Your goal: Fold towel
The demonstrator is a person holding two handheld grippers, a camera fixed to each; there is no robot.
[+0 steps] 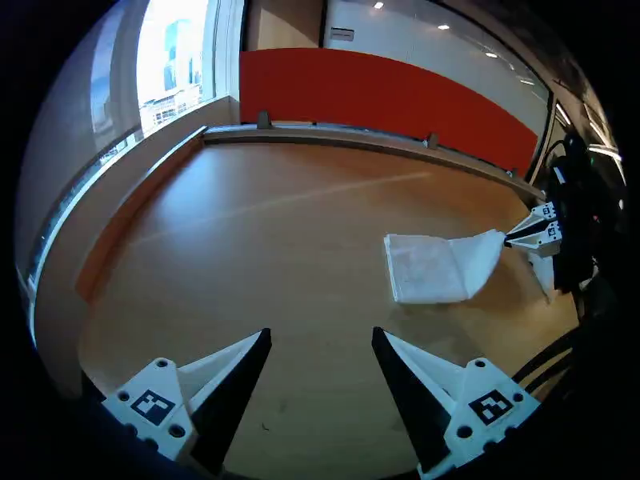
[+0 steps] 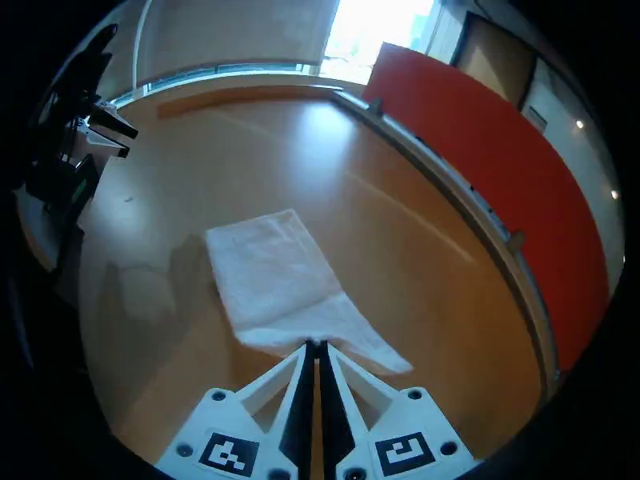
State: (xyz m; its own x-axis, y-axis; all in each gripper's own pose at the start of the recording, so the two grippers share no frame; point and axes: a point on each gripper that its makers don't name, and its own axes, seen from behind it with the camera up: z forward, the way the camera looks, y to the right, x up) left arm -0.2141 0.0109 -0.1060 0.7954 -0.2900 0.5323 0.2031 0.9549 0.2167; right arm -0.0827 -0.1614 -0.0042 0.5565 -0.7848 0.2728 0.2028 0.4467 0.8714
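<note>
Pinching the towel (image 2: 272, 272) at its near end, we have our right claw (image 2: 318, 346) closed to a slit, both fingers pressing on the cloth. The towel lies on the worktop (image 2: 400, 240), well in from its edges. Its long axis runs ahead from that claw, slanting a little left.

In the left gripper view the pinched end rises off the wood to a point at the right claw's tips, while the rest lies flat. Our left claw (image 1: 320, 334) is wide and holds nothing. The towel sits ahead of it and off to its right, well apart, so the right claw is the nearer by far.

We judge the coming move to be a fold along that long axis, carrying the gripped end over the flat part toward the far short edge. With only 1 point held, the raised end may sag or twist.
</note>
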